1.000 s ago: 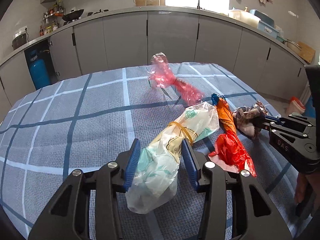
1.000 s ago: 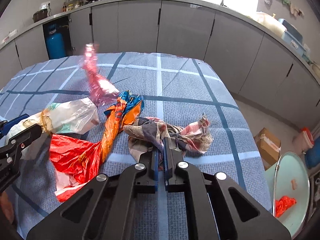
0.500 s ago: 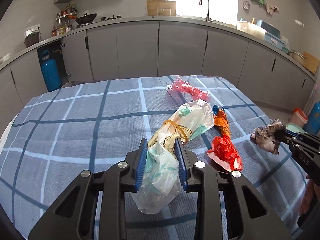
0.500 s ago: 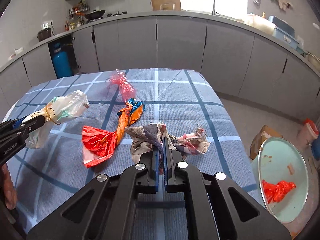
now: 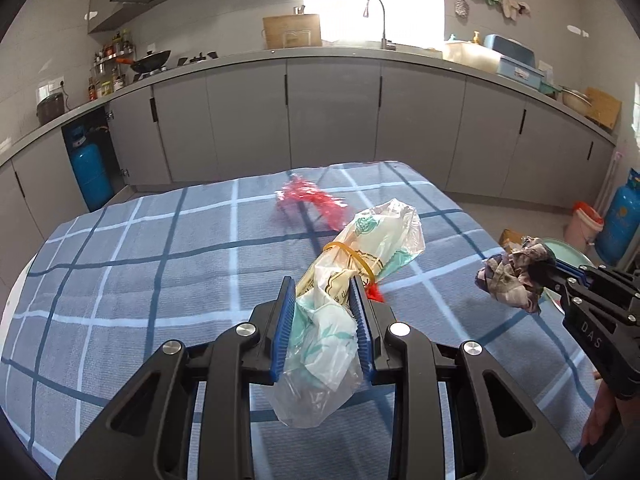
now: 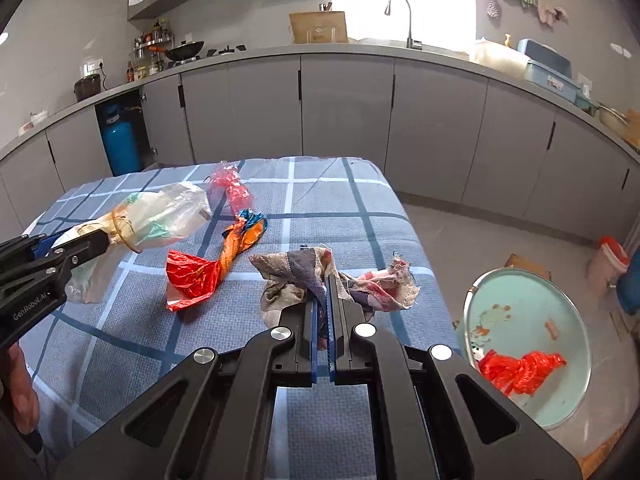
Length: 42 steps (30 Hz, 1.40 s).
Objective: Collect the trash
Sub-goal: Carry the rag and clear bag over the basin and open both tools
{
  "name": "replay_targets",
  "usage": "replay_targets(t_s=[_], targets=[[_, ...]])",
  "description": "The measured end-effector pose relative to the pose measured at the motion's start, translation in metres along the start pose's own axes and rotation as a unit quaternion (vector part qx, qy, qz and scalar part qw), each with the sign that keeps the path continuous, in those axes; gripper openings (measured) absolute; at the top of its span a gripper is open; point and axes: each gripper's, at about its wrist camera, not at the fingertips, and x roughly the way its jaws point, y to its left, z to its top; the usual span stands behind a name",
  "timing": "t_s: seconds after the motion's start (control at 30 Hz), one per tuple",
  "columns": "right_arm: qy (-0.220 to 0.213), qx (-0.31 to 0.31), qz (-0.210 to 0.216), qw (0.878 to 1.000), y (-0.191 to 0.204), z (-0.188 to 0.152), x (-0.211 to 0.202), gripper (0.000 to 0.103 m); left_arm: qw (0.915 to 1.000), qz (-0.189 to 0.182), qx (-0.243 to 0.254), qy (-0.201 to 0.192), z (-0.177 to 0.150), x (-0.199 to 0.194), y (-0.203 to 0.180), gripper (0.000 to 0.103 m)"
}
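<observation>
Now both grippers held trash above the counter.
Left gripper (image 5: 325, 322) jaws, just narrowed, squeezed the bag (image 5: 352, 280); right gripper (image 6: 322, 316) jaws pinched the rag (image 6: 304, 276) near the right edge.

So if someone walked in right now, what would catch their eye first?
Probably the two loaded grippers: the left gripper pinches a clear plastic bag tied with a rubber band, and the right gripper is shut on a patchwork rag, both raised over the blue checked table. Next, the bright orange wrapper lying on the table between them.
</observation>
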Motion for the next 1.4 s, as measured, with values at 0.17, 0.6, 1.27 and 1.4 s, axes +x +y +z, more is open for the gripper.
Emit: replay_targets(t_s=[0.17,0.6,1.27,1.4], targets=[[-0.011,0.019,-0.009,1.000,-0.022,-0.003,-0.014,0.005,0.9997,-0.015,0.021,-0.004,0.008,-0.005,-0.029,0.029],[-0.024,0.068,-0.049,0.996,-0.092,-0.013,-0.036,0.005,0.9966,-0.046,0.066,-0.017,0.028,-0.007,-0.099,0.029],[-0.019,0.118,-0.099,0.988,-0.171,-0.035,-0.048,0.005,0.9840,-0.117,0.132,-0.024,0.044,0.007,-0.211,0.029],[-0.016,0.124,-0.106,0.987,-0.181,-0.039,-0.048,0.005,0.9811,-0.133,0.139,-0.016,0.044,0.013,-0.227,0.029]])
